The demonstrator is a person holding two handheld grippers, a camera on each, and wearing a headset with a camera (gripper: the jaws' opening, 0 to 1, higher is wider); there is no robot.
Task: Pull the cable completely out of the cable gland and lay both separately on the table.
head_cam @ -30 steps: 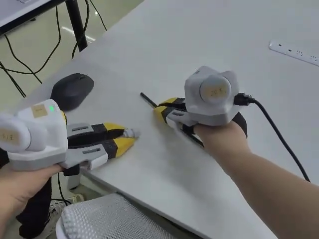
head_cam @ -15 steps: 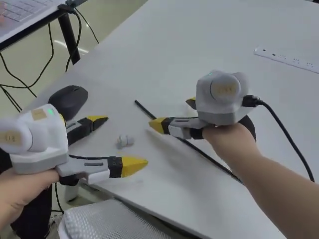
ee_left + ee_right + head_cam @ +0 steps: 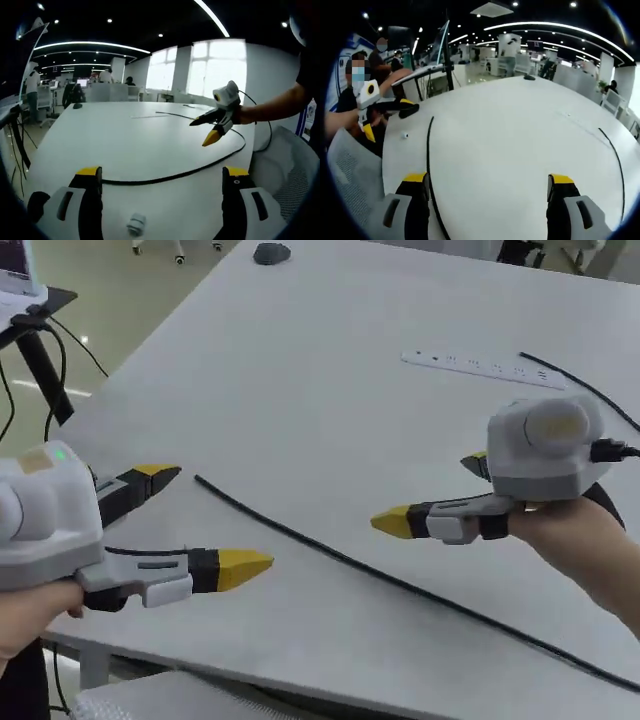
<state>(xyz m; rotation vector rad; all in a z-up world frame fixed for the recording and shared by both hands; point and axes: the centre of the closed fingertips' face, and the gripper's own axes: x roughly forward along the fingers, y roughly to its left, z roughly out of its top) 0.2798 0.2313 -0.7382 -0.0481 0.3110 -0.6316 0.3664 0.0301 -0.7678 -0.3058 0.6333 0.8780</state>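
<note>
You are holding the left gripper (image 3: 215, 517) low over the near edge of the white tabletop (image 3: 330, 370), and its yellow-tipped jaws are standing wide apart with nothing between them. You are holding the right gripper (image 3: 420, 492) further along the tabletop, and its jaws are likewise gaping and carrying nothing. The long thin black cable (image 3: 330, 555) is lying flat on the tabletop and running across it between the two grippers, with one end resting near the left gripper. The small white plastic cable gland (image 3: 135, 223) is sitting on the tabletop just ahead of the left gripper's jaws, on the near side of the cable and apart from it, with bare surface showing between them. Judging by this, you are finishing the last step: the cable is lying free of the gland and each piece is resting on its own. The next move is probably asking only that you draw both grippers up and away, lifting the left one carefully so that its jaws are not knocking the light gland back against the cable.
</note>
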